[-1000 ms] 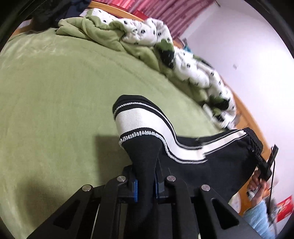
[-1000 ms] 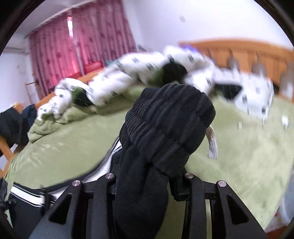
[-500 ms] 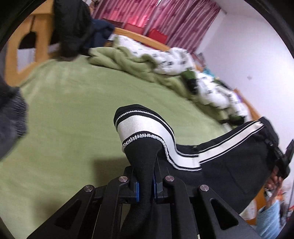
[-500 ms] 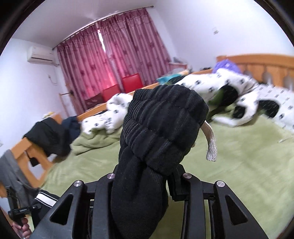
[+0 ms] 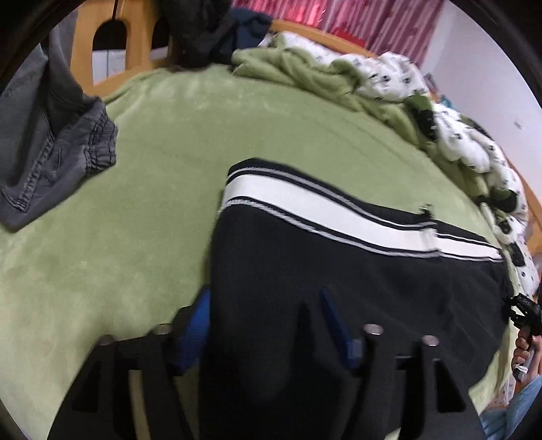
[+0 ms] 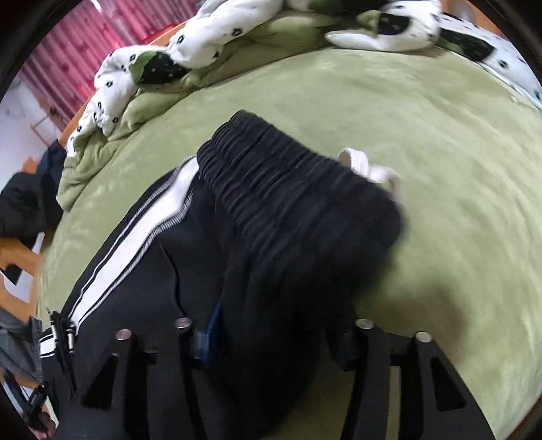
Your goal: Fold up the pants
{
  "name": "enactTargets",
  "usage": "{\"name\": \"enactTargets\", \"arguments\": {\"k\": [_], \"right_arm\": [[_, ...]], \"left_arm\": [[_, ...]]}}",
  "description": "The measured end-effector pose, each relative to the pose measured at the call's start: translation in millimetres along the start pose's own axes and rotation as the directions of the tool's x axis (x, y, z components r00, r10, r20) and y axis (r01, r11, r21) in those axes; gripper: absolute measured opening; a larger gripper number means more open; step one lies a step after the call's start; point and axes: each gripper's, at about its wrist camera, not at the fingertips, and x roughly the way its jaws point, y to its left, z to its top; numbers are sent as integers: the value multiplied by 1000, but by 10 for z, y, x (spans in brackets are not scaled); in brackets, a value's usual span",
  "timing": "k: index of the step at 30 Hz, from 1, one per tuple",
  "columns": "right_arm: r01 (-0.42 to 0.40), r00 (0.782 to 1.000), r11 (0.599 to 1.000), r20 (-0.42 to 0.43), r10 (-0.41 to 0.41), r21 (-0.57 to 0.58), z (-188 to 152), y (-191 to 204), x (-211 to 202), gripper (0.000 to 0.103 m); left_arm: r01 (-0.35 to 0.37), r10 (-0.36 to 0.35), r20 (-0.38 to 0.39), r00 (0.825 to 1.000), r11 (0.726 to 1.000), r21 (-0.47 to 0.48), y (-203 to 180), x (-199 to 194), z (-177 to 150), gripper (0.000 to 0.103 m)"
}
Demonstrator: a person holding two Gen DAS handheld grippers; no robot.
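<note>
Black pants (image 5: 338, 270) with a white side stripe (image 5: 305, 206) lie spread on the green bed cover (image 5: 169, 142). My left gripper (image 5: 267, 321) points down over the leg end. Its jaws are opening, the blue pads (image 5: 198, 325) stand wide apart, and loose black cloth lies between them. In the right wrist view the ribbed waistband (image 6: 288, 193) and a white drawstring (image 6: 366, 166) rest on the bed cover (image 6: 440, 169). My right gripper (image 6: 277, 335) is over the waist end. Its jaws are also opening, with bunched cloth between them.
Grey jeans (image 5: 57, 142) lie at the left of the bed. A rumpled white and green spotted quilt (image 5: 389, 78) runs along the far side. Dark clothes (image 5: 203, 30) hang on the wooden bed frame (image 5: 84, 44). A person's hand (image 5: 523, 345) shows at the right edge.
Both grippers came down toward the bed and spread their jaws. The pants, before pinched and held up in each gripper, now lie slack on the cover.
</note>
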Motion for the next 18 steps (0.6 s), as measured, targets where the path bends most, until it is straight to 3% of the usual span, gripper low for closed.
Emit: {"name": "enactTargets", "arguments": {"k": [3, 5, 8, 10, 12, 18], "right_arm": [[61, 996, 998, 69, -59, -32, -230, 14, -359, 56], [61, 992, 995, 117, -51, -82, -336, 117, -560, 56], [38, 988, 969, 152, 0, -242, -559, 591, -858, 56], [2, 987, 944, 152, 51, -331, -685, 978, -911, 56], [-54, 982, 902, 139, 125, -428, -874, 1446, -958, 56], [-178, 968, 789, 41, 248, -589, -1443, 2481, -683, 56]], "left_arm": [[23, -23, 22, 999, 1000, 14, -18, -144, -176, 72], [42, -42, -7, 999, 999, 12, -24, -104, -313, 75], [-90, 93, -30, 995, 992, 90, -111, -27, -524, 76], [-106, 106, 2, 994, 988, 113, -126, -120, -580, 77], [-75, 75, -3, 997, 992, 98, -59, -218, -613, 78], [36, -36, -4, 999, 996, -80, 500, -380, -798, 78]]}}
